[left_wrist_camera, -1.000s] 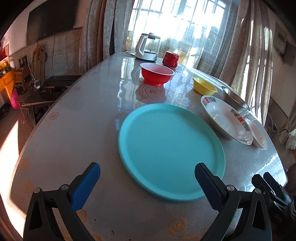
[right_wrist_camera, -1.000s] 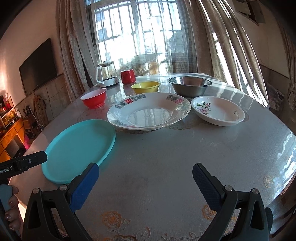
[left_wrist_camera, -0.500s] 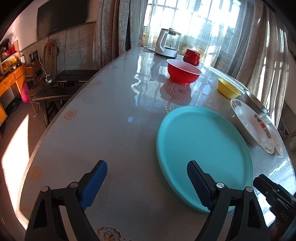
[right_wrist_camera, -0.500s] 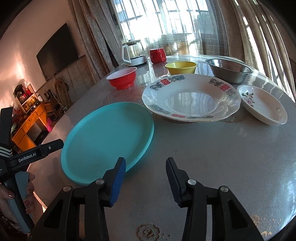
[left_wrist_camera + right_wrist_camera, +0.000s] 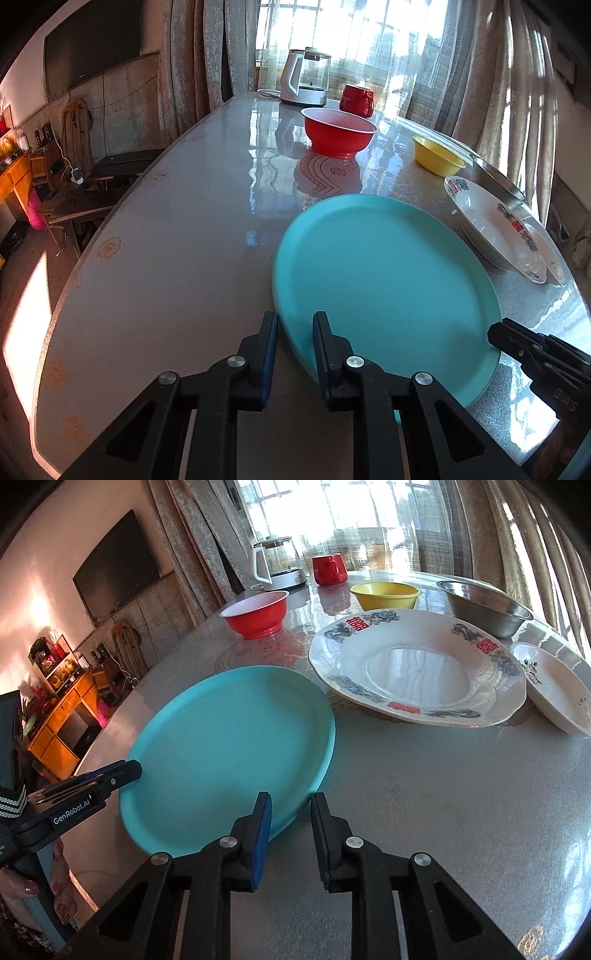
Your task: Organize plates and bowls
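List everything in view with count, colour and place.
Turquoise plate: 1, turquoise, nearest.
Patterned plate: 1, white with red marks, right of it.
Small dish: 1, white floral, far right.
Steel bowl: 1, silver, behind patterned plate.
Yellow bowl: 1, yellow, beside steel bowl.
Red bowl: 1, red, behind turquoise plate.
Mug: 1, red, far edge.
Kettle: 1, white and glass, beside mug.
Left gripper: 1, black, blue pads, plate's left rim; jaws just closed further, nothing clamped.
Right gripper: 1, black, blue pads, plate's right rim; jaws just closed further, nothing clamped.
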Available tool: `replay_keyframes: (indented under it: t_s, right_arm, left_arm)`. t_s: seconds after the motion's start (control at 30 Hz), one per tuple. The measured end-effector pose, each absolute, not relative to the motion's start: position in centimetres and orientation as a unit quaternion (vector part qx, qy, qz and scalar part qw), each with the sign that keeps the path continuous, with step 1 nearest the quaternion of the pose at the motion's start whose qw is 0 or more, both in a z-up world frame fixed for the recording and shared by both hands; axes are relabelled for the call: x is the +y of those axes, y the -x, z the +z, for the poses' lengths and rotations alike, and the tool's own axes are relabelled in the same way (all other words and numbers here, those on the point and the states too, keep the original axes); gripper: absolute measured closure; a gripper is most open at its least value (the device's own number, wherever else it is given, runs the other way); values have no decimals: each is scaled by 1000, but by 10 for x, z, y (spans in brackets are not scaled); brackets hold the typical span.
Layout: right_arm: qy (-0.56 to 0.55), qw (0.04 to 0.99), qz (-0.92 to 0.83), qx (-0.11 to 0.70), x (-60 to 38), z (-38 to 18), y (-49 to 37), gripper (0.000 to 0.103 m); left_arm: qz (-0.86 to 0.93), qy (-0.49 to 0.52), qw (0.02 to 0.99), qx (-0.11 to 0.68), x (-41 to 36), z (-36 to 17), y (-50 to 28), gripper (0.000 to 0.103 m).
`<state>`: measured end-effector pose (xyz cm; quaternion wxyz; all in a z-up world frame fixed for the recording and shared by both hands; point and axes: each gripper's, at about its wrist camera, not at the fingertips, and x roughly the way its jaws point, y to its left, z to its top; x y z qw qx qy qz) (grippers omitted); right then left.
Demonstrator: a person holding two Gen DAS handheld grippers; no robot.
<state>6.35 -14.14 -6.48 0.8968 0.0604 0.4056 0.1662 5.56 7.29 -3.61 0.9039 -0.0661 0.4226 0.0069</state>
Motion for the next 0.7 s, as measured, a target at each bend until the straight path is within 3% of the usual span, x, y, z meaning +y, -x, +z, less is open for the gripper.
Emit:
replay_keyframes:
  t_s: [0.7]
  right_arm:
    - [-78,897,158,406,-125,-63,-98,79]
  left_arm:
    - [39,86,904,416,85,-37,-78,85]
